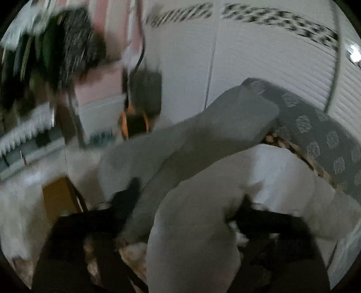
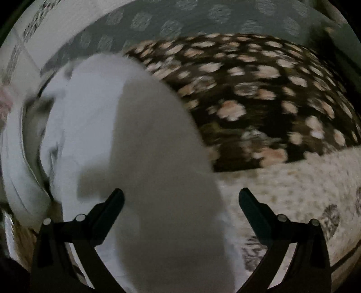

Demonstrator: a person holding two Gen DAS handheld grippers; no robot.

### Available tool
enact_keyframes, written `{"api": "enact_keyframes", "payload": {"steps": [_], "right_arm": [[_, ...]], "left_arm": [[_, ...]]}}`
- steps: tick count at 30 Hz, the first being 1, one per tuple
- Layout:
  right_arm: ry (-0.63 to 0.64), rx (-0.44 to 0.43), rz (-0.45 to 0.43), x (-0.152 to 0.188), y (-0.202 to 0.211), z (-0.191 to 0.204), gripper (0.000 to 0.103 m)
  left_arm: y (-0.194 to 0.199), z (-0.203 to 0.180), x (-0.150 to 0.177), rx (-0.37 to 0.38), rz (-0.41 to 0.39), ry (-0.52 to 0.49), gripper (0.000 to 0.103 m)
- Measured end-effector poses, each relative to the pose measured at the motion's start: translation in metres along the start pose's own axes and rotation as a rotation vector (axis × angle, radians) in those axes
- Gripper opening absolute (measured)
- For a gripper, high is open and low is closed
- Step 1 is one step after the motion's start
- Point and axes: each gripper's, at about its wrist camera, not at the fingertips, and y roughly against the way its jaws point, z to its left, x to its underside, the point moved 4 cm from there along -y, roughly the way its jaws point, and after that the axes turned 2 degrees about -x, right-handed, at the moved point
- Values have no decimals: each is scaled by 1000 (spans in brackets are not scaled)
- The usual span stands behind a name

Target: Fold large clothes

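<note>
Pale grey cloth garment (image 2: 144, 157) spreads under your right gripper (image 2: 181, 198), whose jaws gape wide, gripping nothing. Your left gripper (image 1: 187, 202) sits buried in its folds; I cannot tell its grip.

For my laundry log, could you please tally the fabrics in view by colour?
Grey garment: 1
White garment: 1
Grey dotted cover: 1
Brown floral cover: 1
Beige patterned cover: 1
Total: 5
</note>
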Motion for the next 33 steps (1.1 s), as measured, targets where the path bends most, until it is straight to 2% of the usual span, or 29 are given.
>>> {"api": "enact_keyframes", "payload": {"steps": [1,2,3,4,5,6,8,11,13,15,17,19,20,22,23,25,26,27,29,31,32,33], "right_arm": [[-24,-14,23,3,-6,1,101],[-64,-36,37,4,-8,-2,95],[-113,-73,54,7,-12,-5,86],[-125,-82,57,7,-12,-5,82],[-120,-79,49,7,-11,-4,64],[-123,-87,39,6,-8,-4,40],[-149,-121,4,3,1,-4,18],[-161,-60,-115,-7,28,-8,10],[-207,74,-294,-19,70,-28,9],[-248,195,-431,-26,109,-52,9],[-282,371,-543,-26,140,-78,10],[-314,481,-565,-25,148,-102,14],[-331,500,-538,-23,142,-116,20],[-400,457,-458,-17,124,-131,28],[-420,459,-434,-16,119,-129,36],[-431,428,-449,-18,121,-112,72],[-407,367,-501,-20,126,-90,97],[-376,320,-552,-22,130,-67,102],[-350,278,-556,-20,125,-33,102],[-318,165,-496,-11,105,-6,102],[-292,133,-437,-3,86,11,102],[-273,133,-420,3,79,20,102]], "left_arm": [[15,-15,0,-9,-51,-35,95],[29,-28,1,-4,-95,-55,100],[42,-39,2,15,-127,-68,100],[49,-44,0,41,-138,-80,100],[60,-56,4,76,-137,-89,100],[70,-67,9,113,-132,-94,100],[89,-99,21,196,-114,-128,100],[104,-149,52,253,-88,-250,100],[119,-154,79,260,-73,-319,100],[126,-167,101,288,-38,-357,100],[126,-169,116,299,5,-350,100],[121,-173,133,327,73,-330,100],[118,-182,140,346,105,-343,100],[104,-190,147,331,96,-391,100],[100,-193,150,306,82,-413,100],[92,-186,158,295,95,-427,100],[87,-186,162,299,120,-426,100],[82,-186,163,305,138,-426,100],[77,-187,168,308,158,-435,100],[74,-189,171,307,163,-446,100],[73,-190,171,307,163,-448,100],[73,-190,171,304,161,-449,100]]}}
